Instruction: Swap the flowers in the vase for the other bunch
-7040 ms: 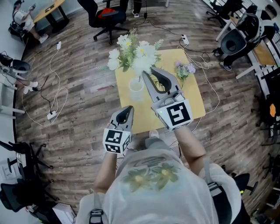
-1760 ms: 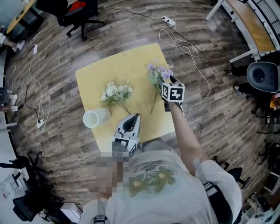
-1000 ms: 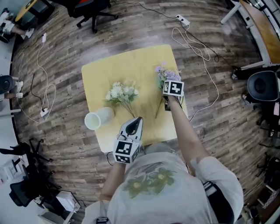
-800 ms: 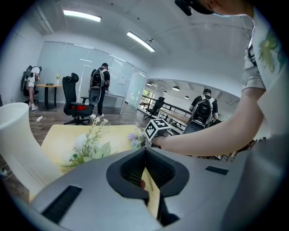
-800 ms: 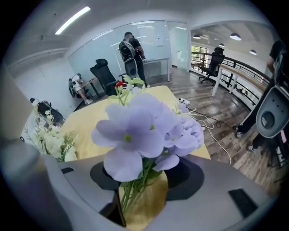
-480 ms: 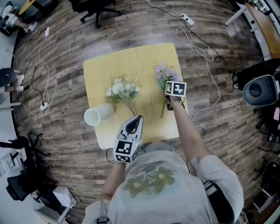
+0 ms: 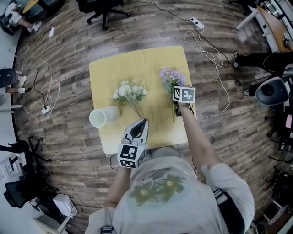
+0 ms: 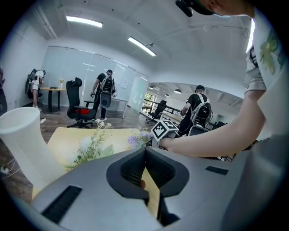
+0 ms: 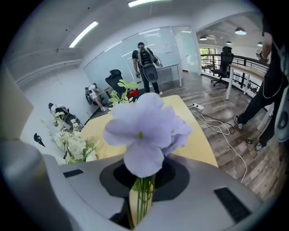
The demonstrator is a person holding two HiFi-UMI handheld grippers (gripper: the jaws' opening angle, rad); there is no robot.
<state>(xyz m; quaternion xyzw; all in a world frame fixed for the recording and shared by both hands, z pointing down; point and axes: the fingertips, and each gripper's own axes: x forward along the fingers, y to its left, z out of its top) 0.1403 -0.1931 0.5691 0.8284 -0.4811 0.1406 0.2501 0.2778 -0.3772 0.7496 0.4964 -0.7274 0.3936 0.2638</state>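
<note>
A purple bunch (image 7: 171, 77) lies at the right side of the yellow table (image 7: 137, 64). My right gripper (image 7: 177, 104) is over its stems; its jaws have just been closing and now pinch the green stems (image 9: 142, 198), with the purple blossoms (image 9: 143, 131) right in front of the camera. The white bunch (image 7: 129, 93) lies in the middle of the table. An empty white vase (image 7: 102, 117) stands near the table's front left corner and shows in the left gripper view as the vase (image 8: 23, 146). My left gripper (image 7: 142, 123) hovers at the front edge, shut and empty.
Cables (image 7: 208, 43) and a power strip (image 7: 197, 23) lie on the wood floor beyond the table's right corner. Office chairs (image 7: 98, 7) stand at the back and another chair (image 7: 272, 91) at the right. People (image 8: 104, 92) stand in the background.
My right gripper's jaws have closed onto the purple bunch's stems and the hand has shifted a little. The left gripper, the vase and the white bunch stay where they were.
</note>
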